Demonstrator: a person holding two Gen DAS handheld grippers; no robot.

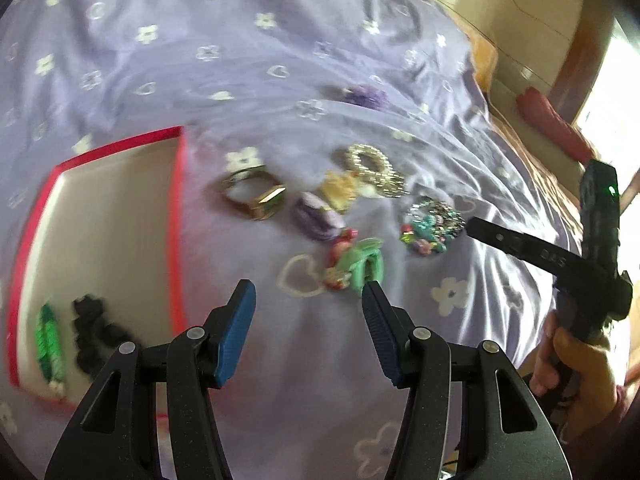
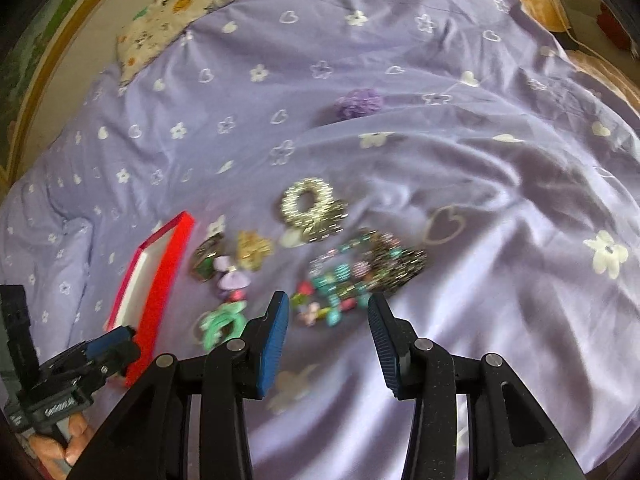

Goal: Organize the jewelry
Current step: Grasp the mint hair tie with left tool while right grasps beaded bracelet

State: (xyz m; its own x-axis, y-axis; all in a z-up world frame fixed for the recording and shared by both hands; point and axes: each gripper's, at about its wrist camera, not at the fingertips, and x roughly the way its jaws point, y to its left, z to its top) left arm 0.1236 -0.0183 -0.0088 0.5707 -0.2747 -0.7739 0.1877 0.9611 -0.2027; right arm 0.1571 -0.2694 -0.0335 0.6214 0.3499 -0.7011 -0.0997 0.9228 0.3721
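A red-rimmed box [image 1: 176, 184] [image 2: 160, 276] lies on a purple bedspread [image 1: 240, 60] and holds a green clip [image 1: 50, 344] and a black scrunchie [image 1: 94, 332]. Beside it lie a gold ring [image 1: 256, 194], a purple piece [image 1: 316, 216], a gold charm [image 1: 340, 190], a silver bracelet [image 1: 370, 168] [image 2: 308, 204], a green and red clip [image 1: 356, 266] [image 2: 222, 320] and a beaded bracelet [image 1: 432, 224] [image 2: 360, 272]. My left gripper [image 1: 308, 300] is open and empty, just short of the green clip. My right gripper [image 2: 328, 312] is open and empty, just short of the beaded bracelet.
A purple scrunchie [image 1: 366, 96] [image 2: 358, 104] lies farther back on the bedspread. A patterned pillow [image 2: 180, 12] sits at the far left. A red object [image 1: 552, 128] lies on the floor past the bed's right edge. The right tool [image 1: 580, 264] shows in the left view.
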